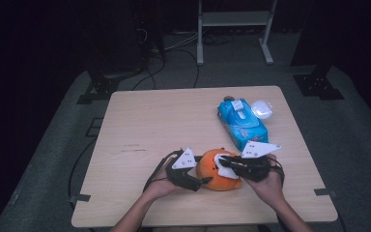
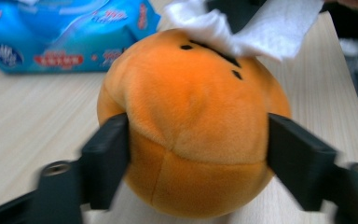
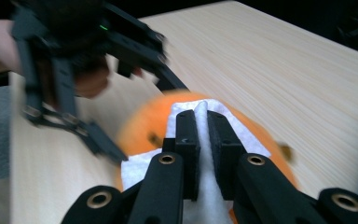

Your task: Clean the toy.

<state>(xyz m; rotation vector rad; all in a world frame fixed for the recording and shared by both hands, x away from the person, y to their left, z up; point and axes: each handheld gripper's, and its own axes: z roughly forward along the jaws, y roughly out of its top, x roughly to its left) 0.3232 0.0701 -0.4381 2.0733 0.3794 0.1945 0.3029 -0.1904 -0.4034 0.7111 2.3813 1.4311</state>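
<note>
While the orange plush toy (image 1: 218, 170) sits low in the high view, just right of centre near the table's near edge, both grippers meet on it. Left gripper (image 2: 198, 161) grasps the plush, jaws pressing its two flanks in the left gripper view. Right gripper (image 3: 203, 140) is clenched on a white wipe (image 3: 205, 154) laid over the plush top. Plush is round, no clear long axis; its dark face marks (image 2: 214, 51) sit on top under the wipe, pointing toward the upper right in that view. Farther up and to the right in the high view lies a blue wipes pack (image 1: 241, 123), long axis running upper left to lower right, apart from the plush. Table (image 1: 149, 125) has bare wood across its left and far parts.
</note>
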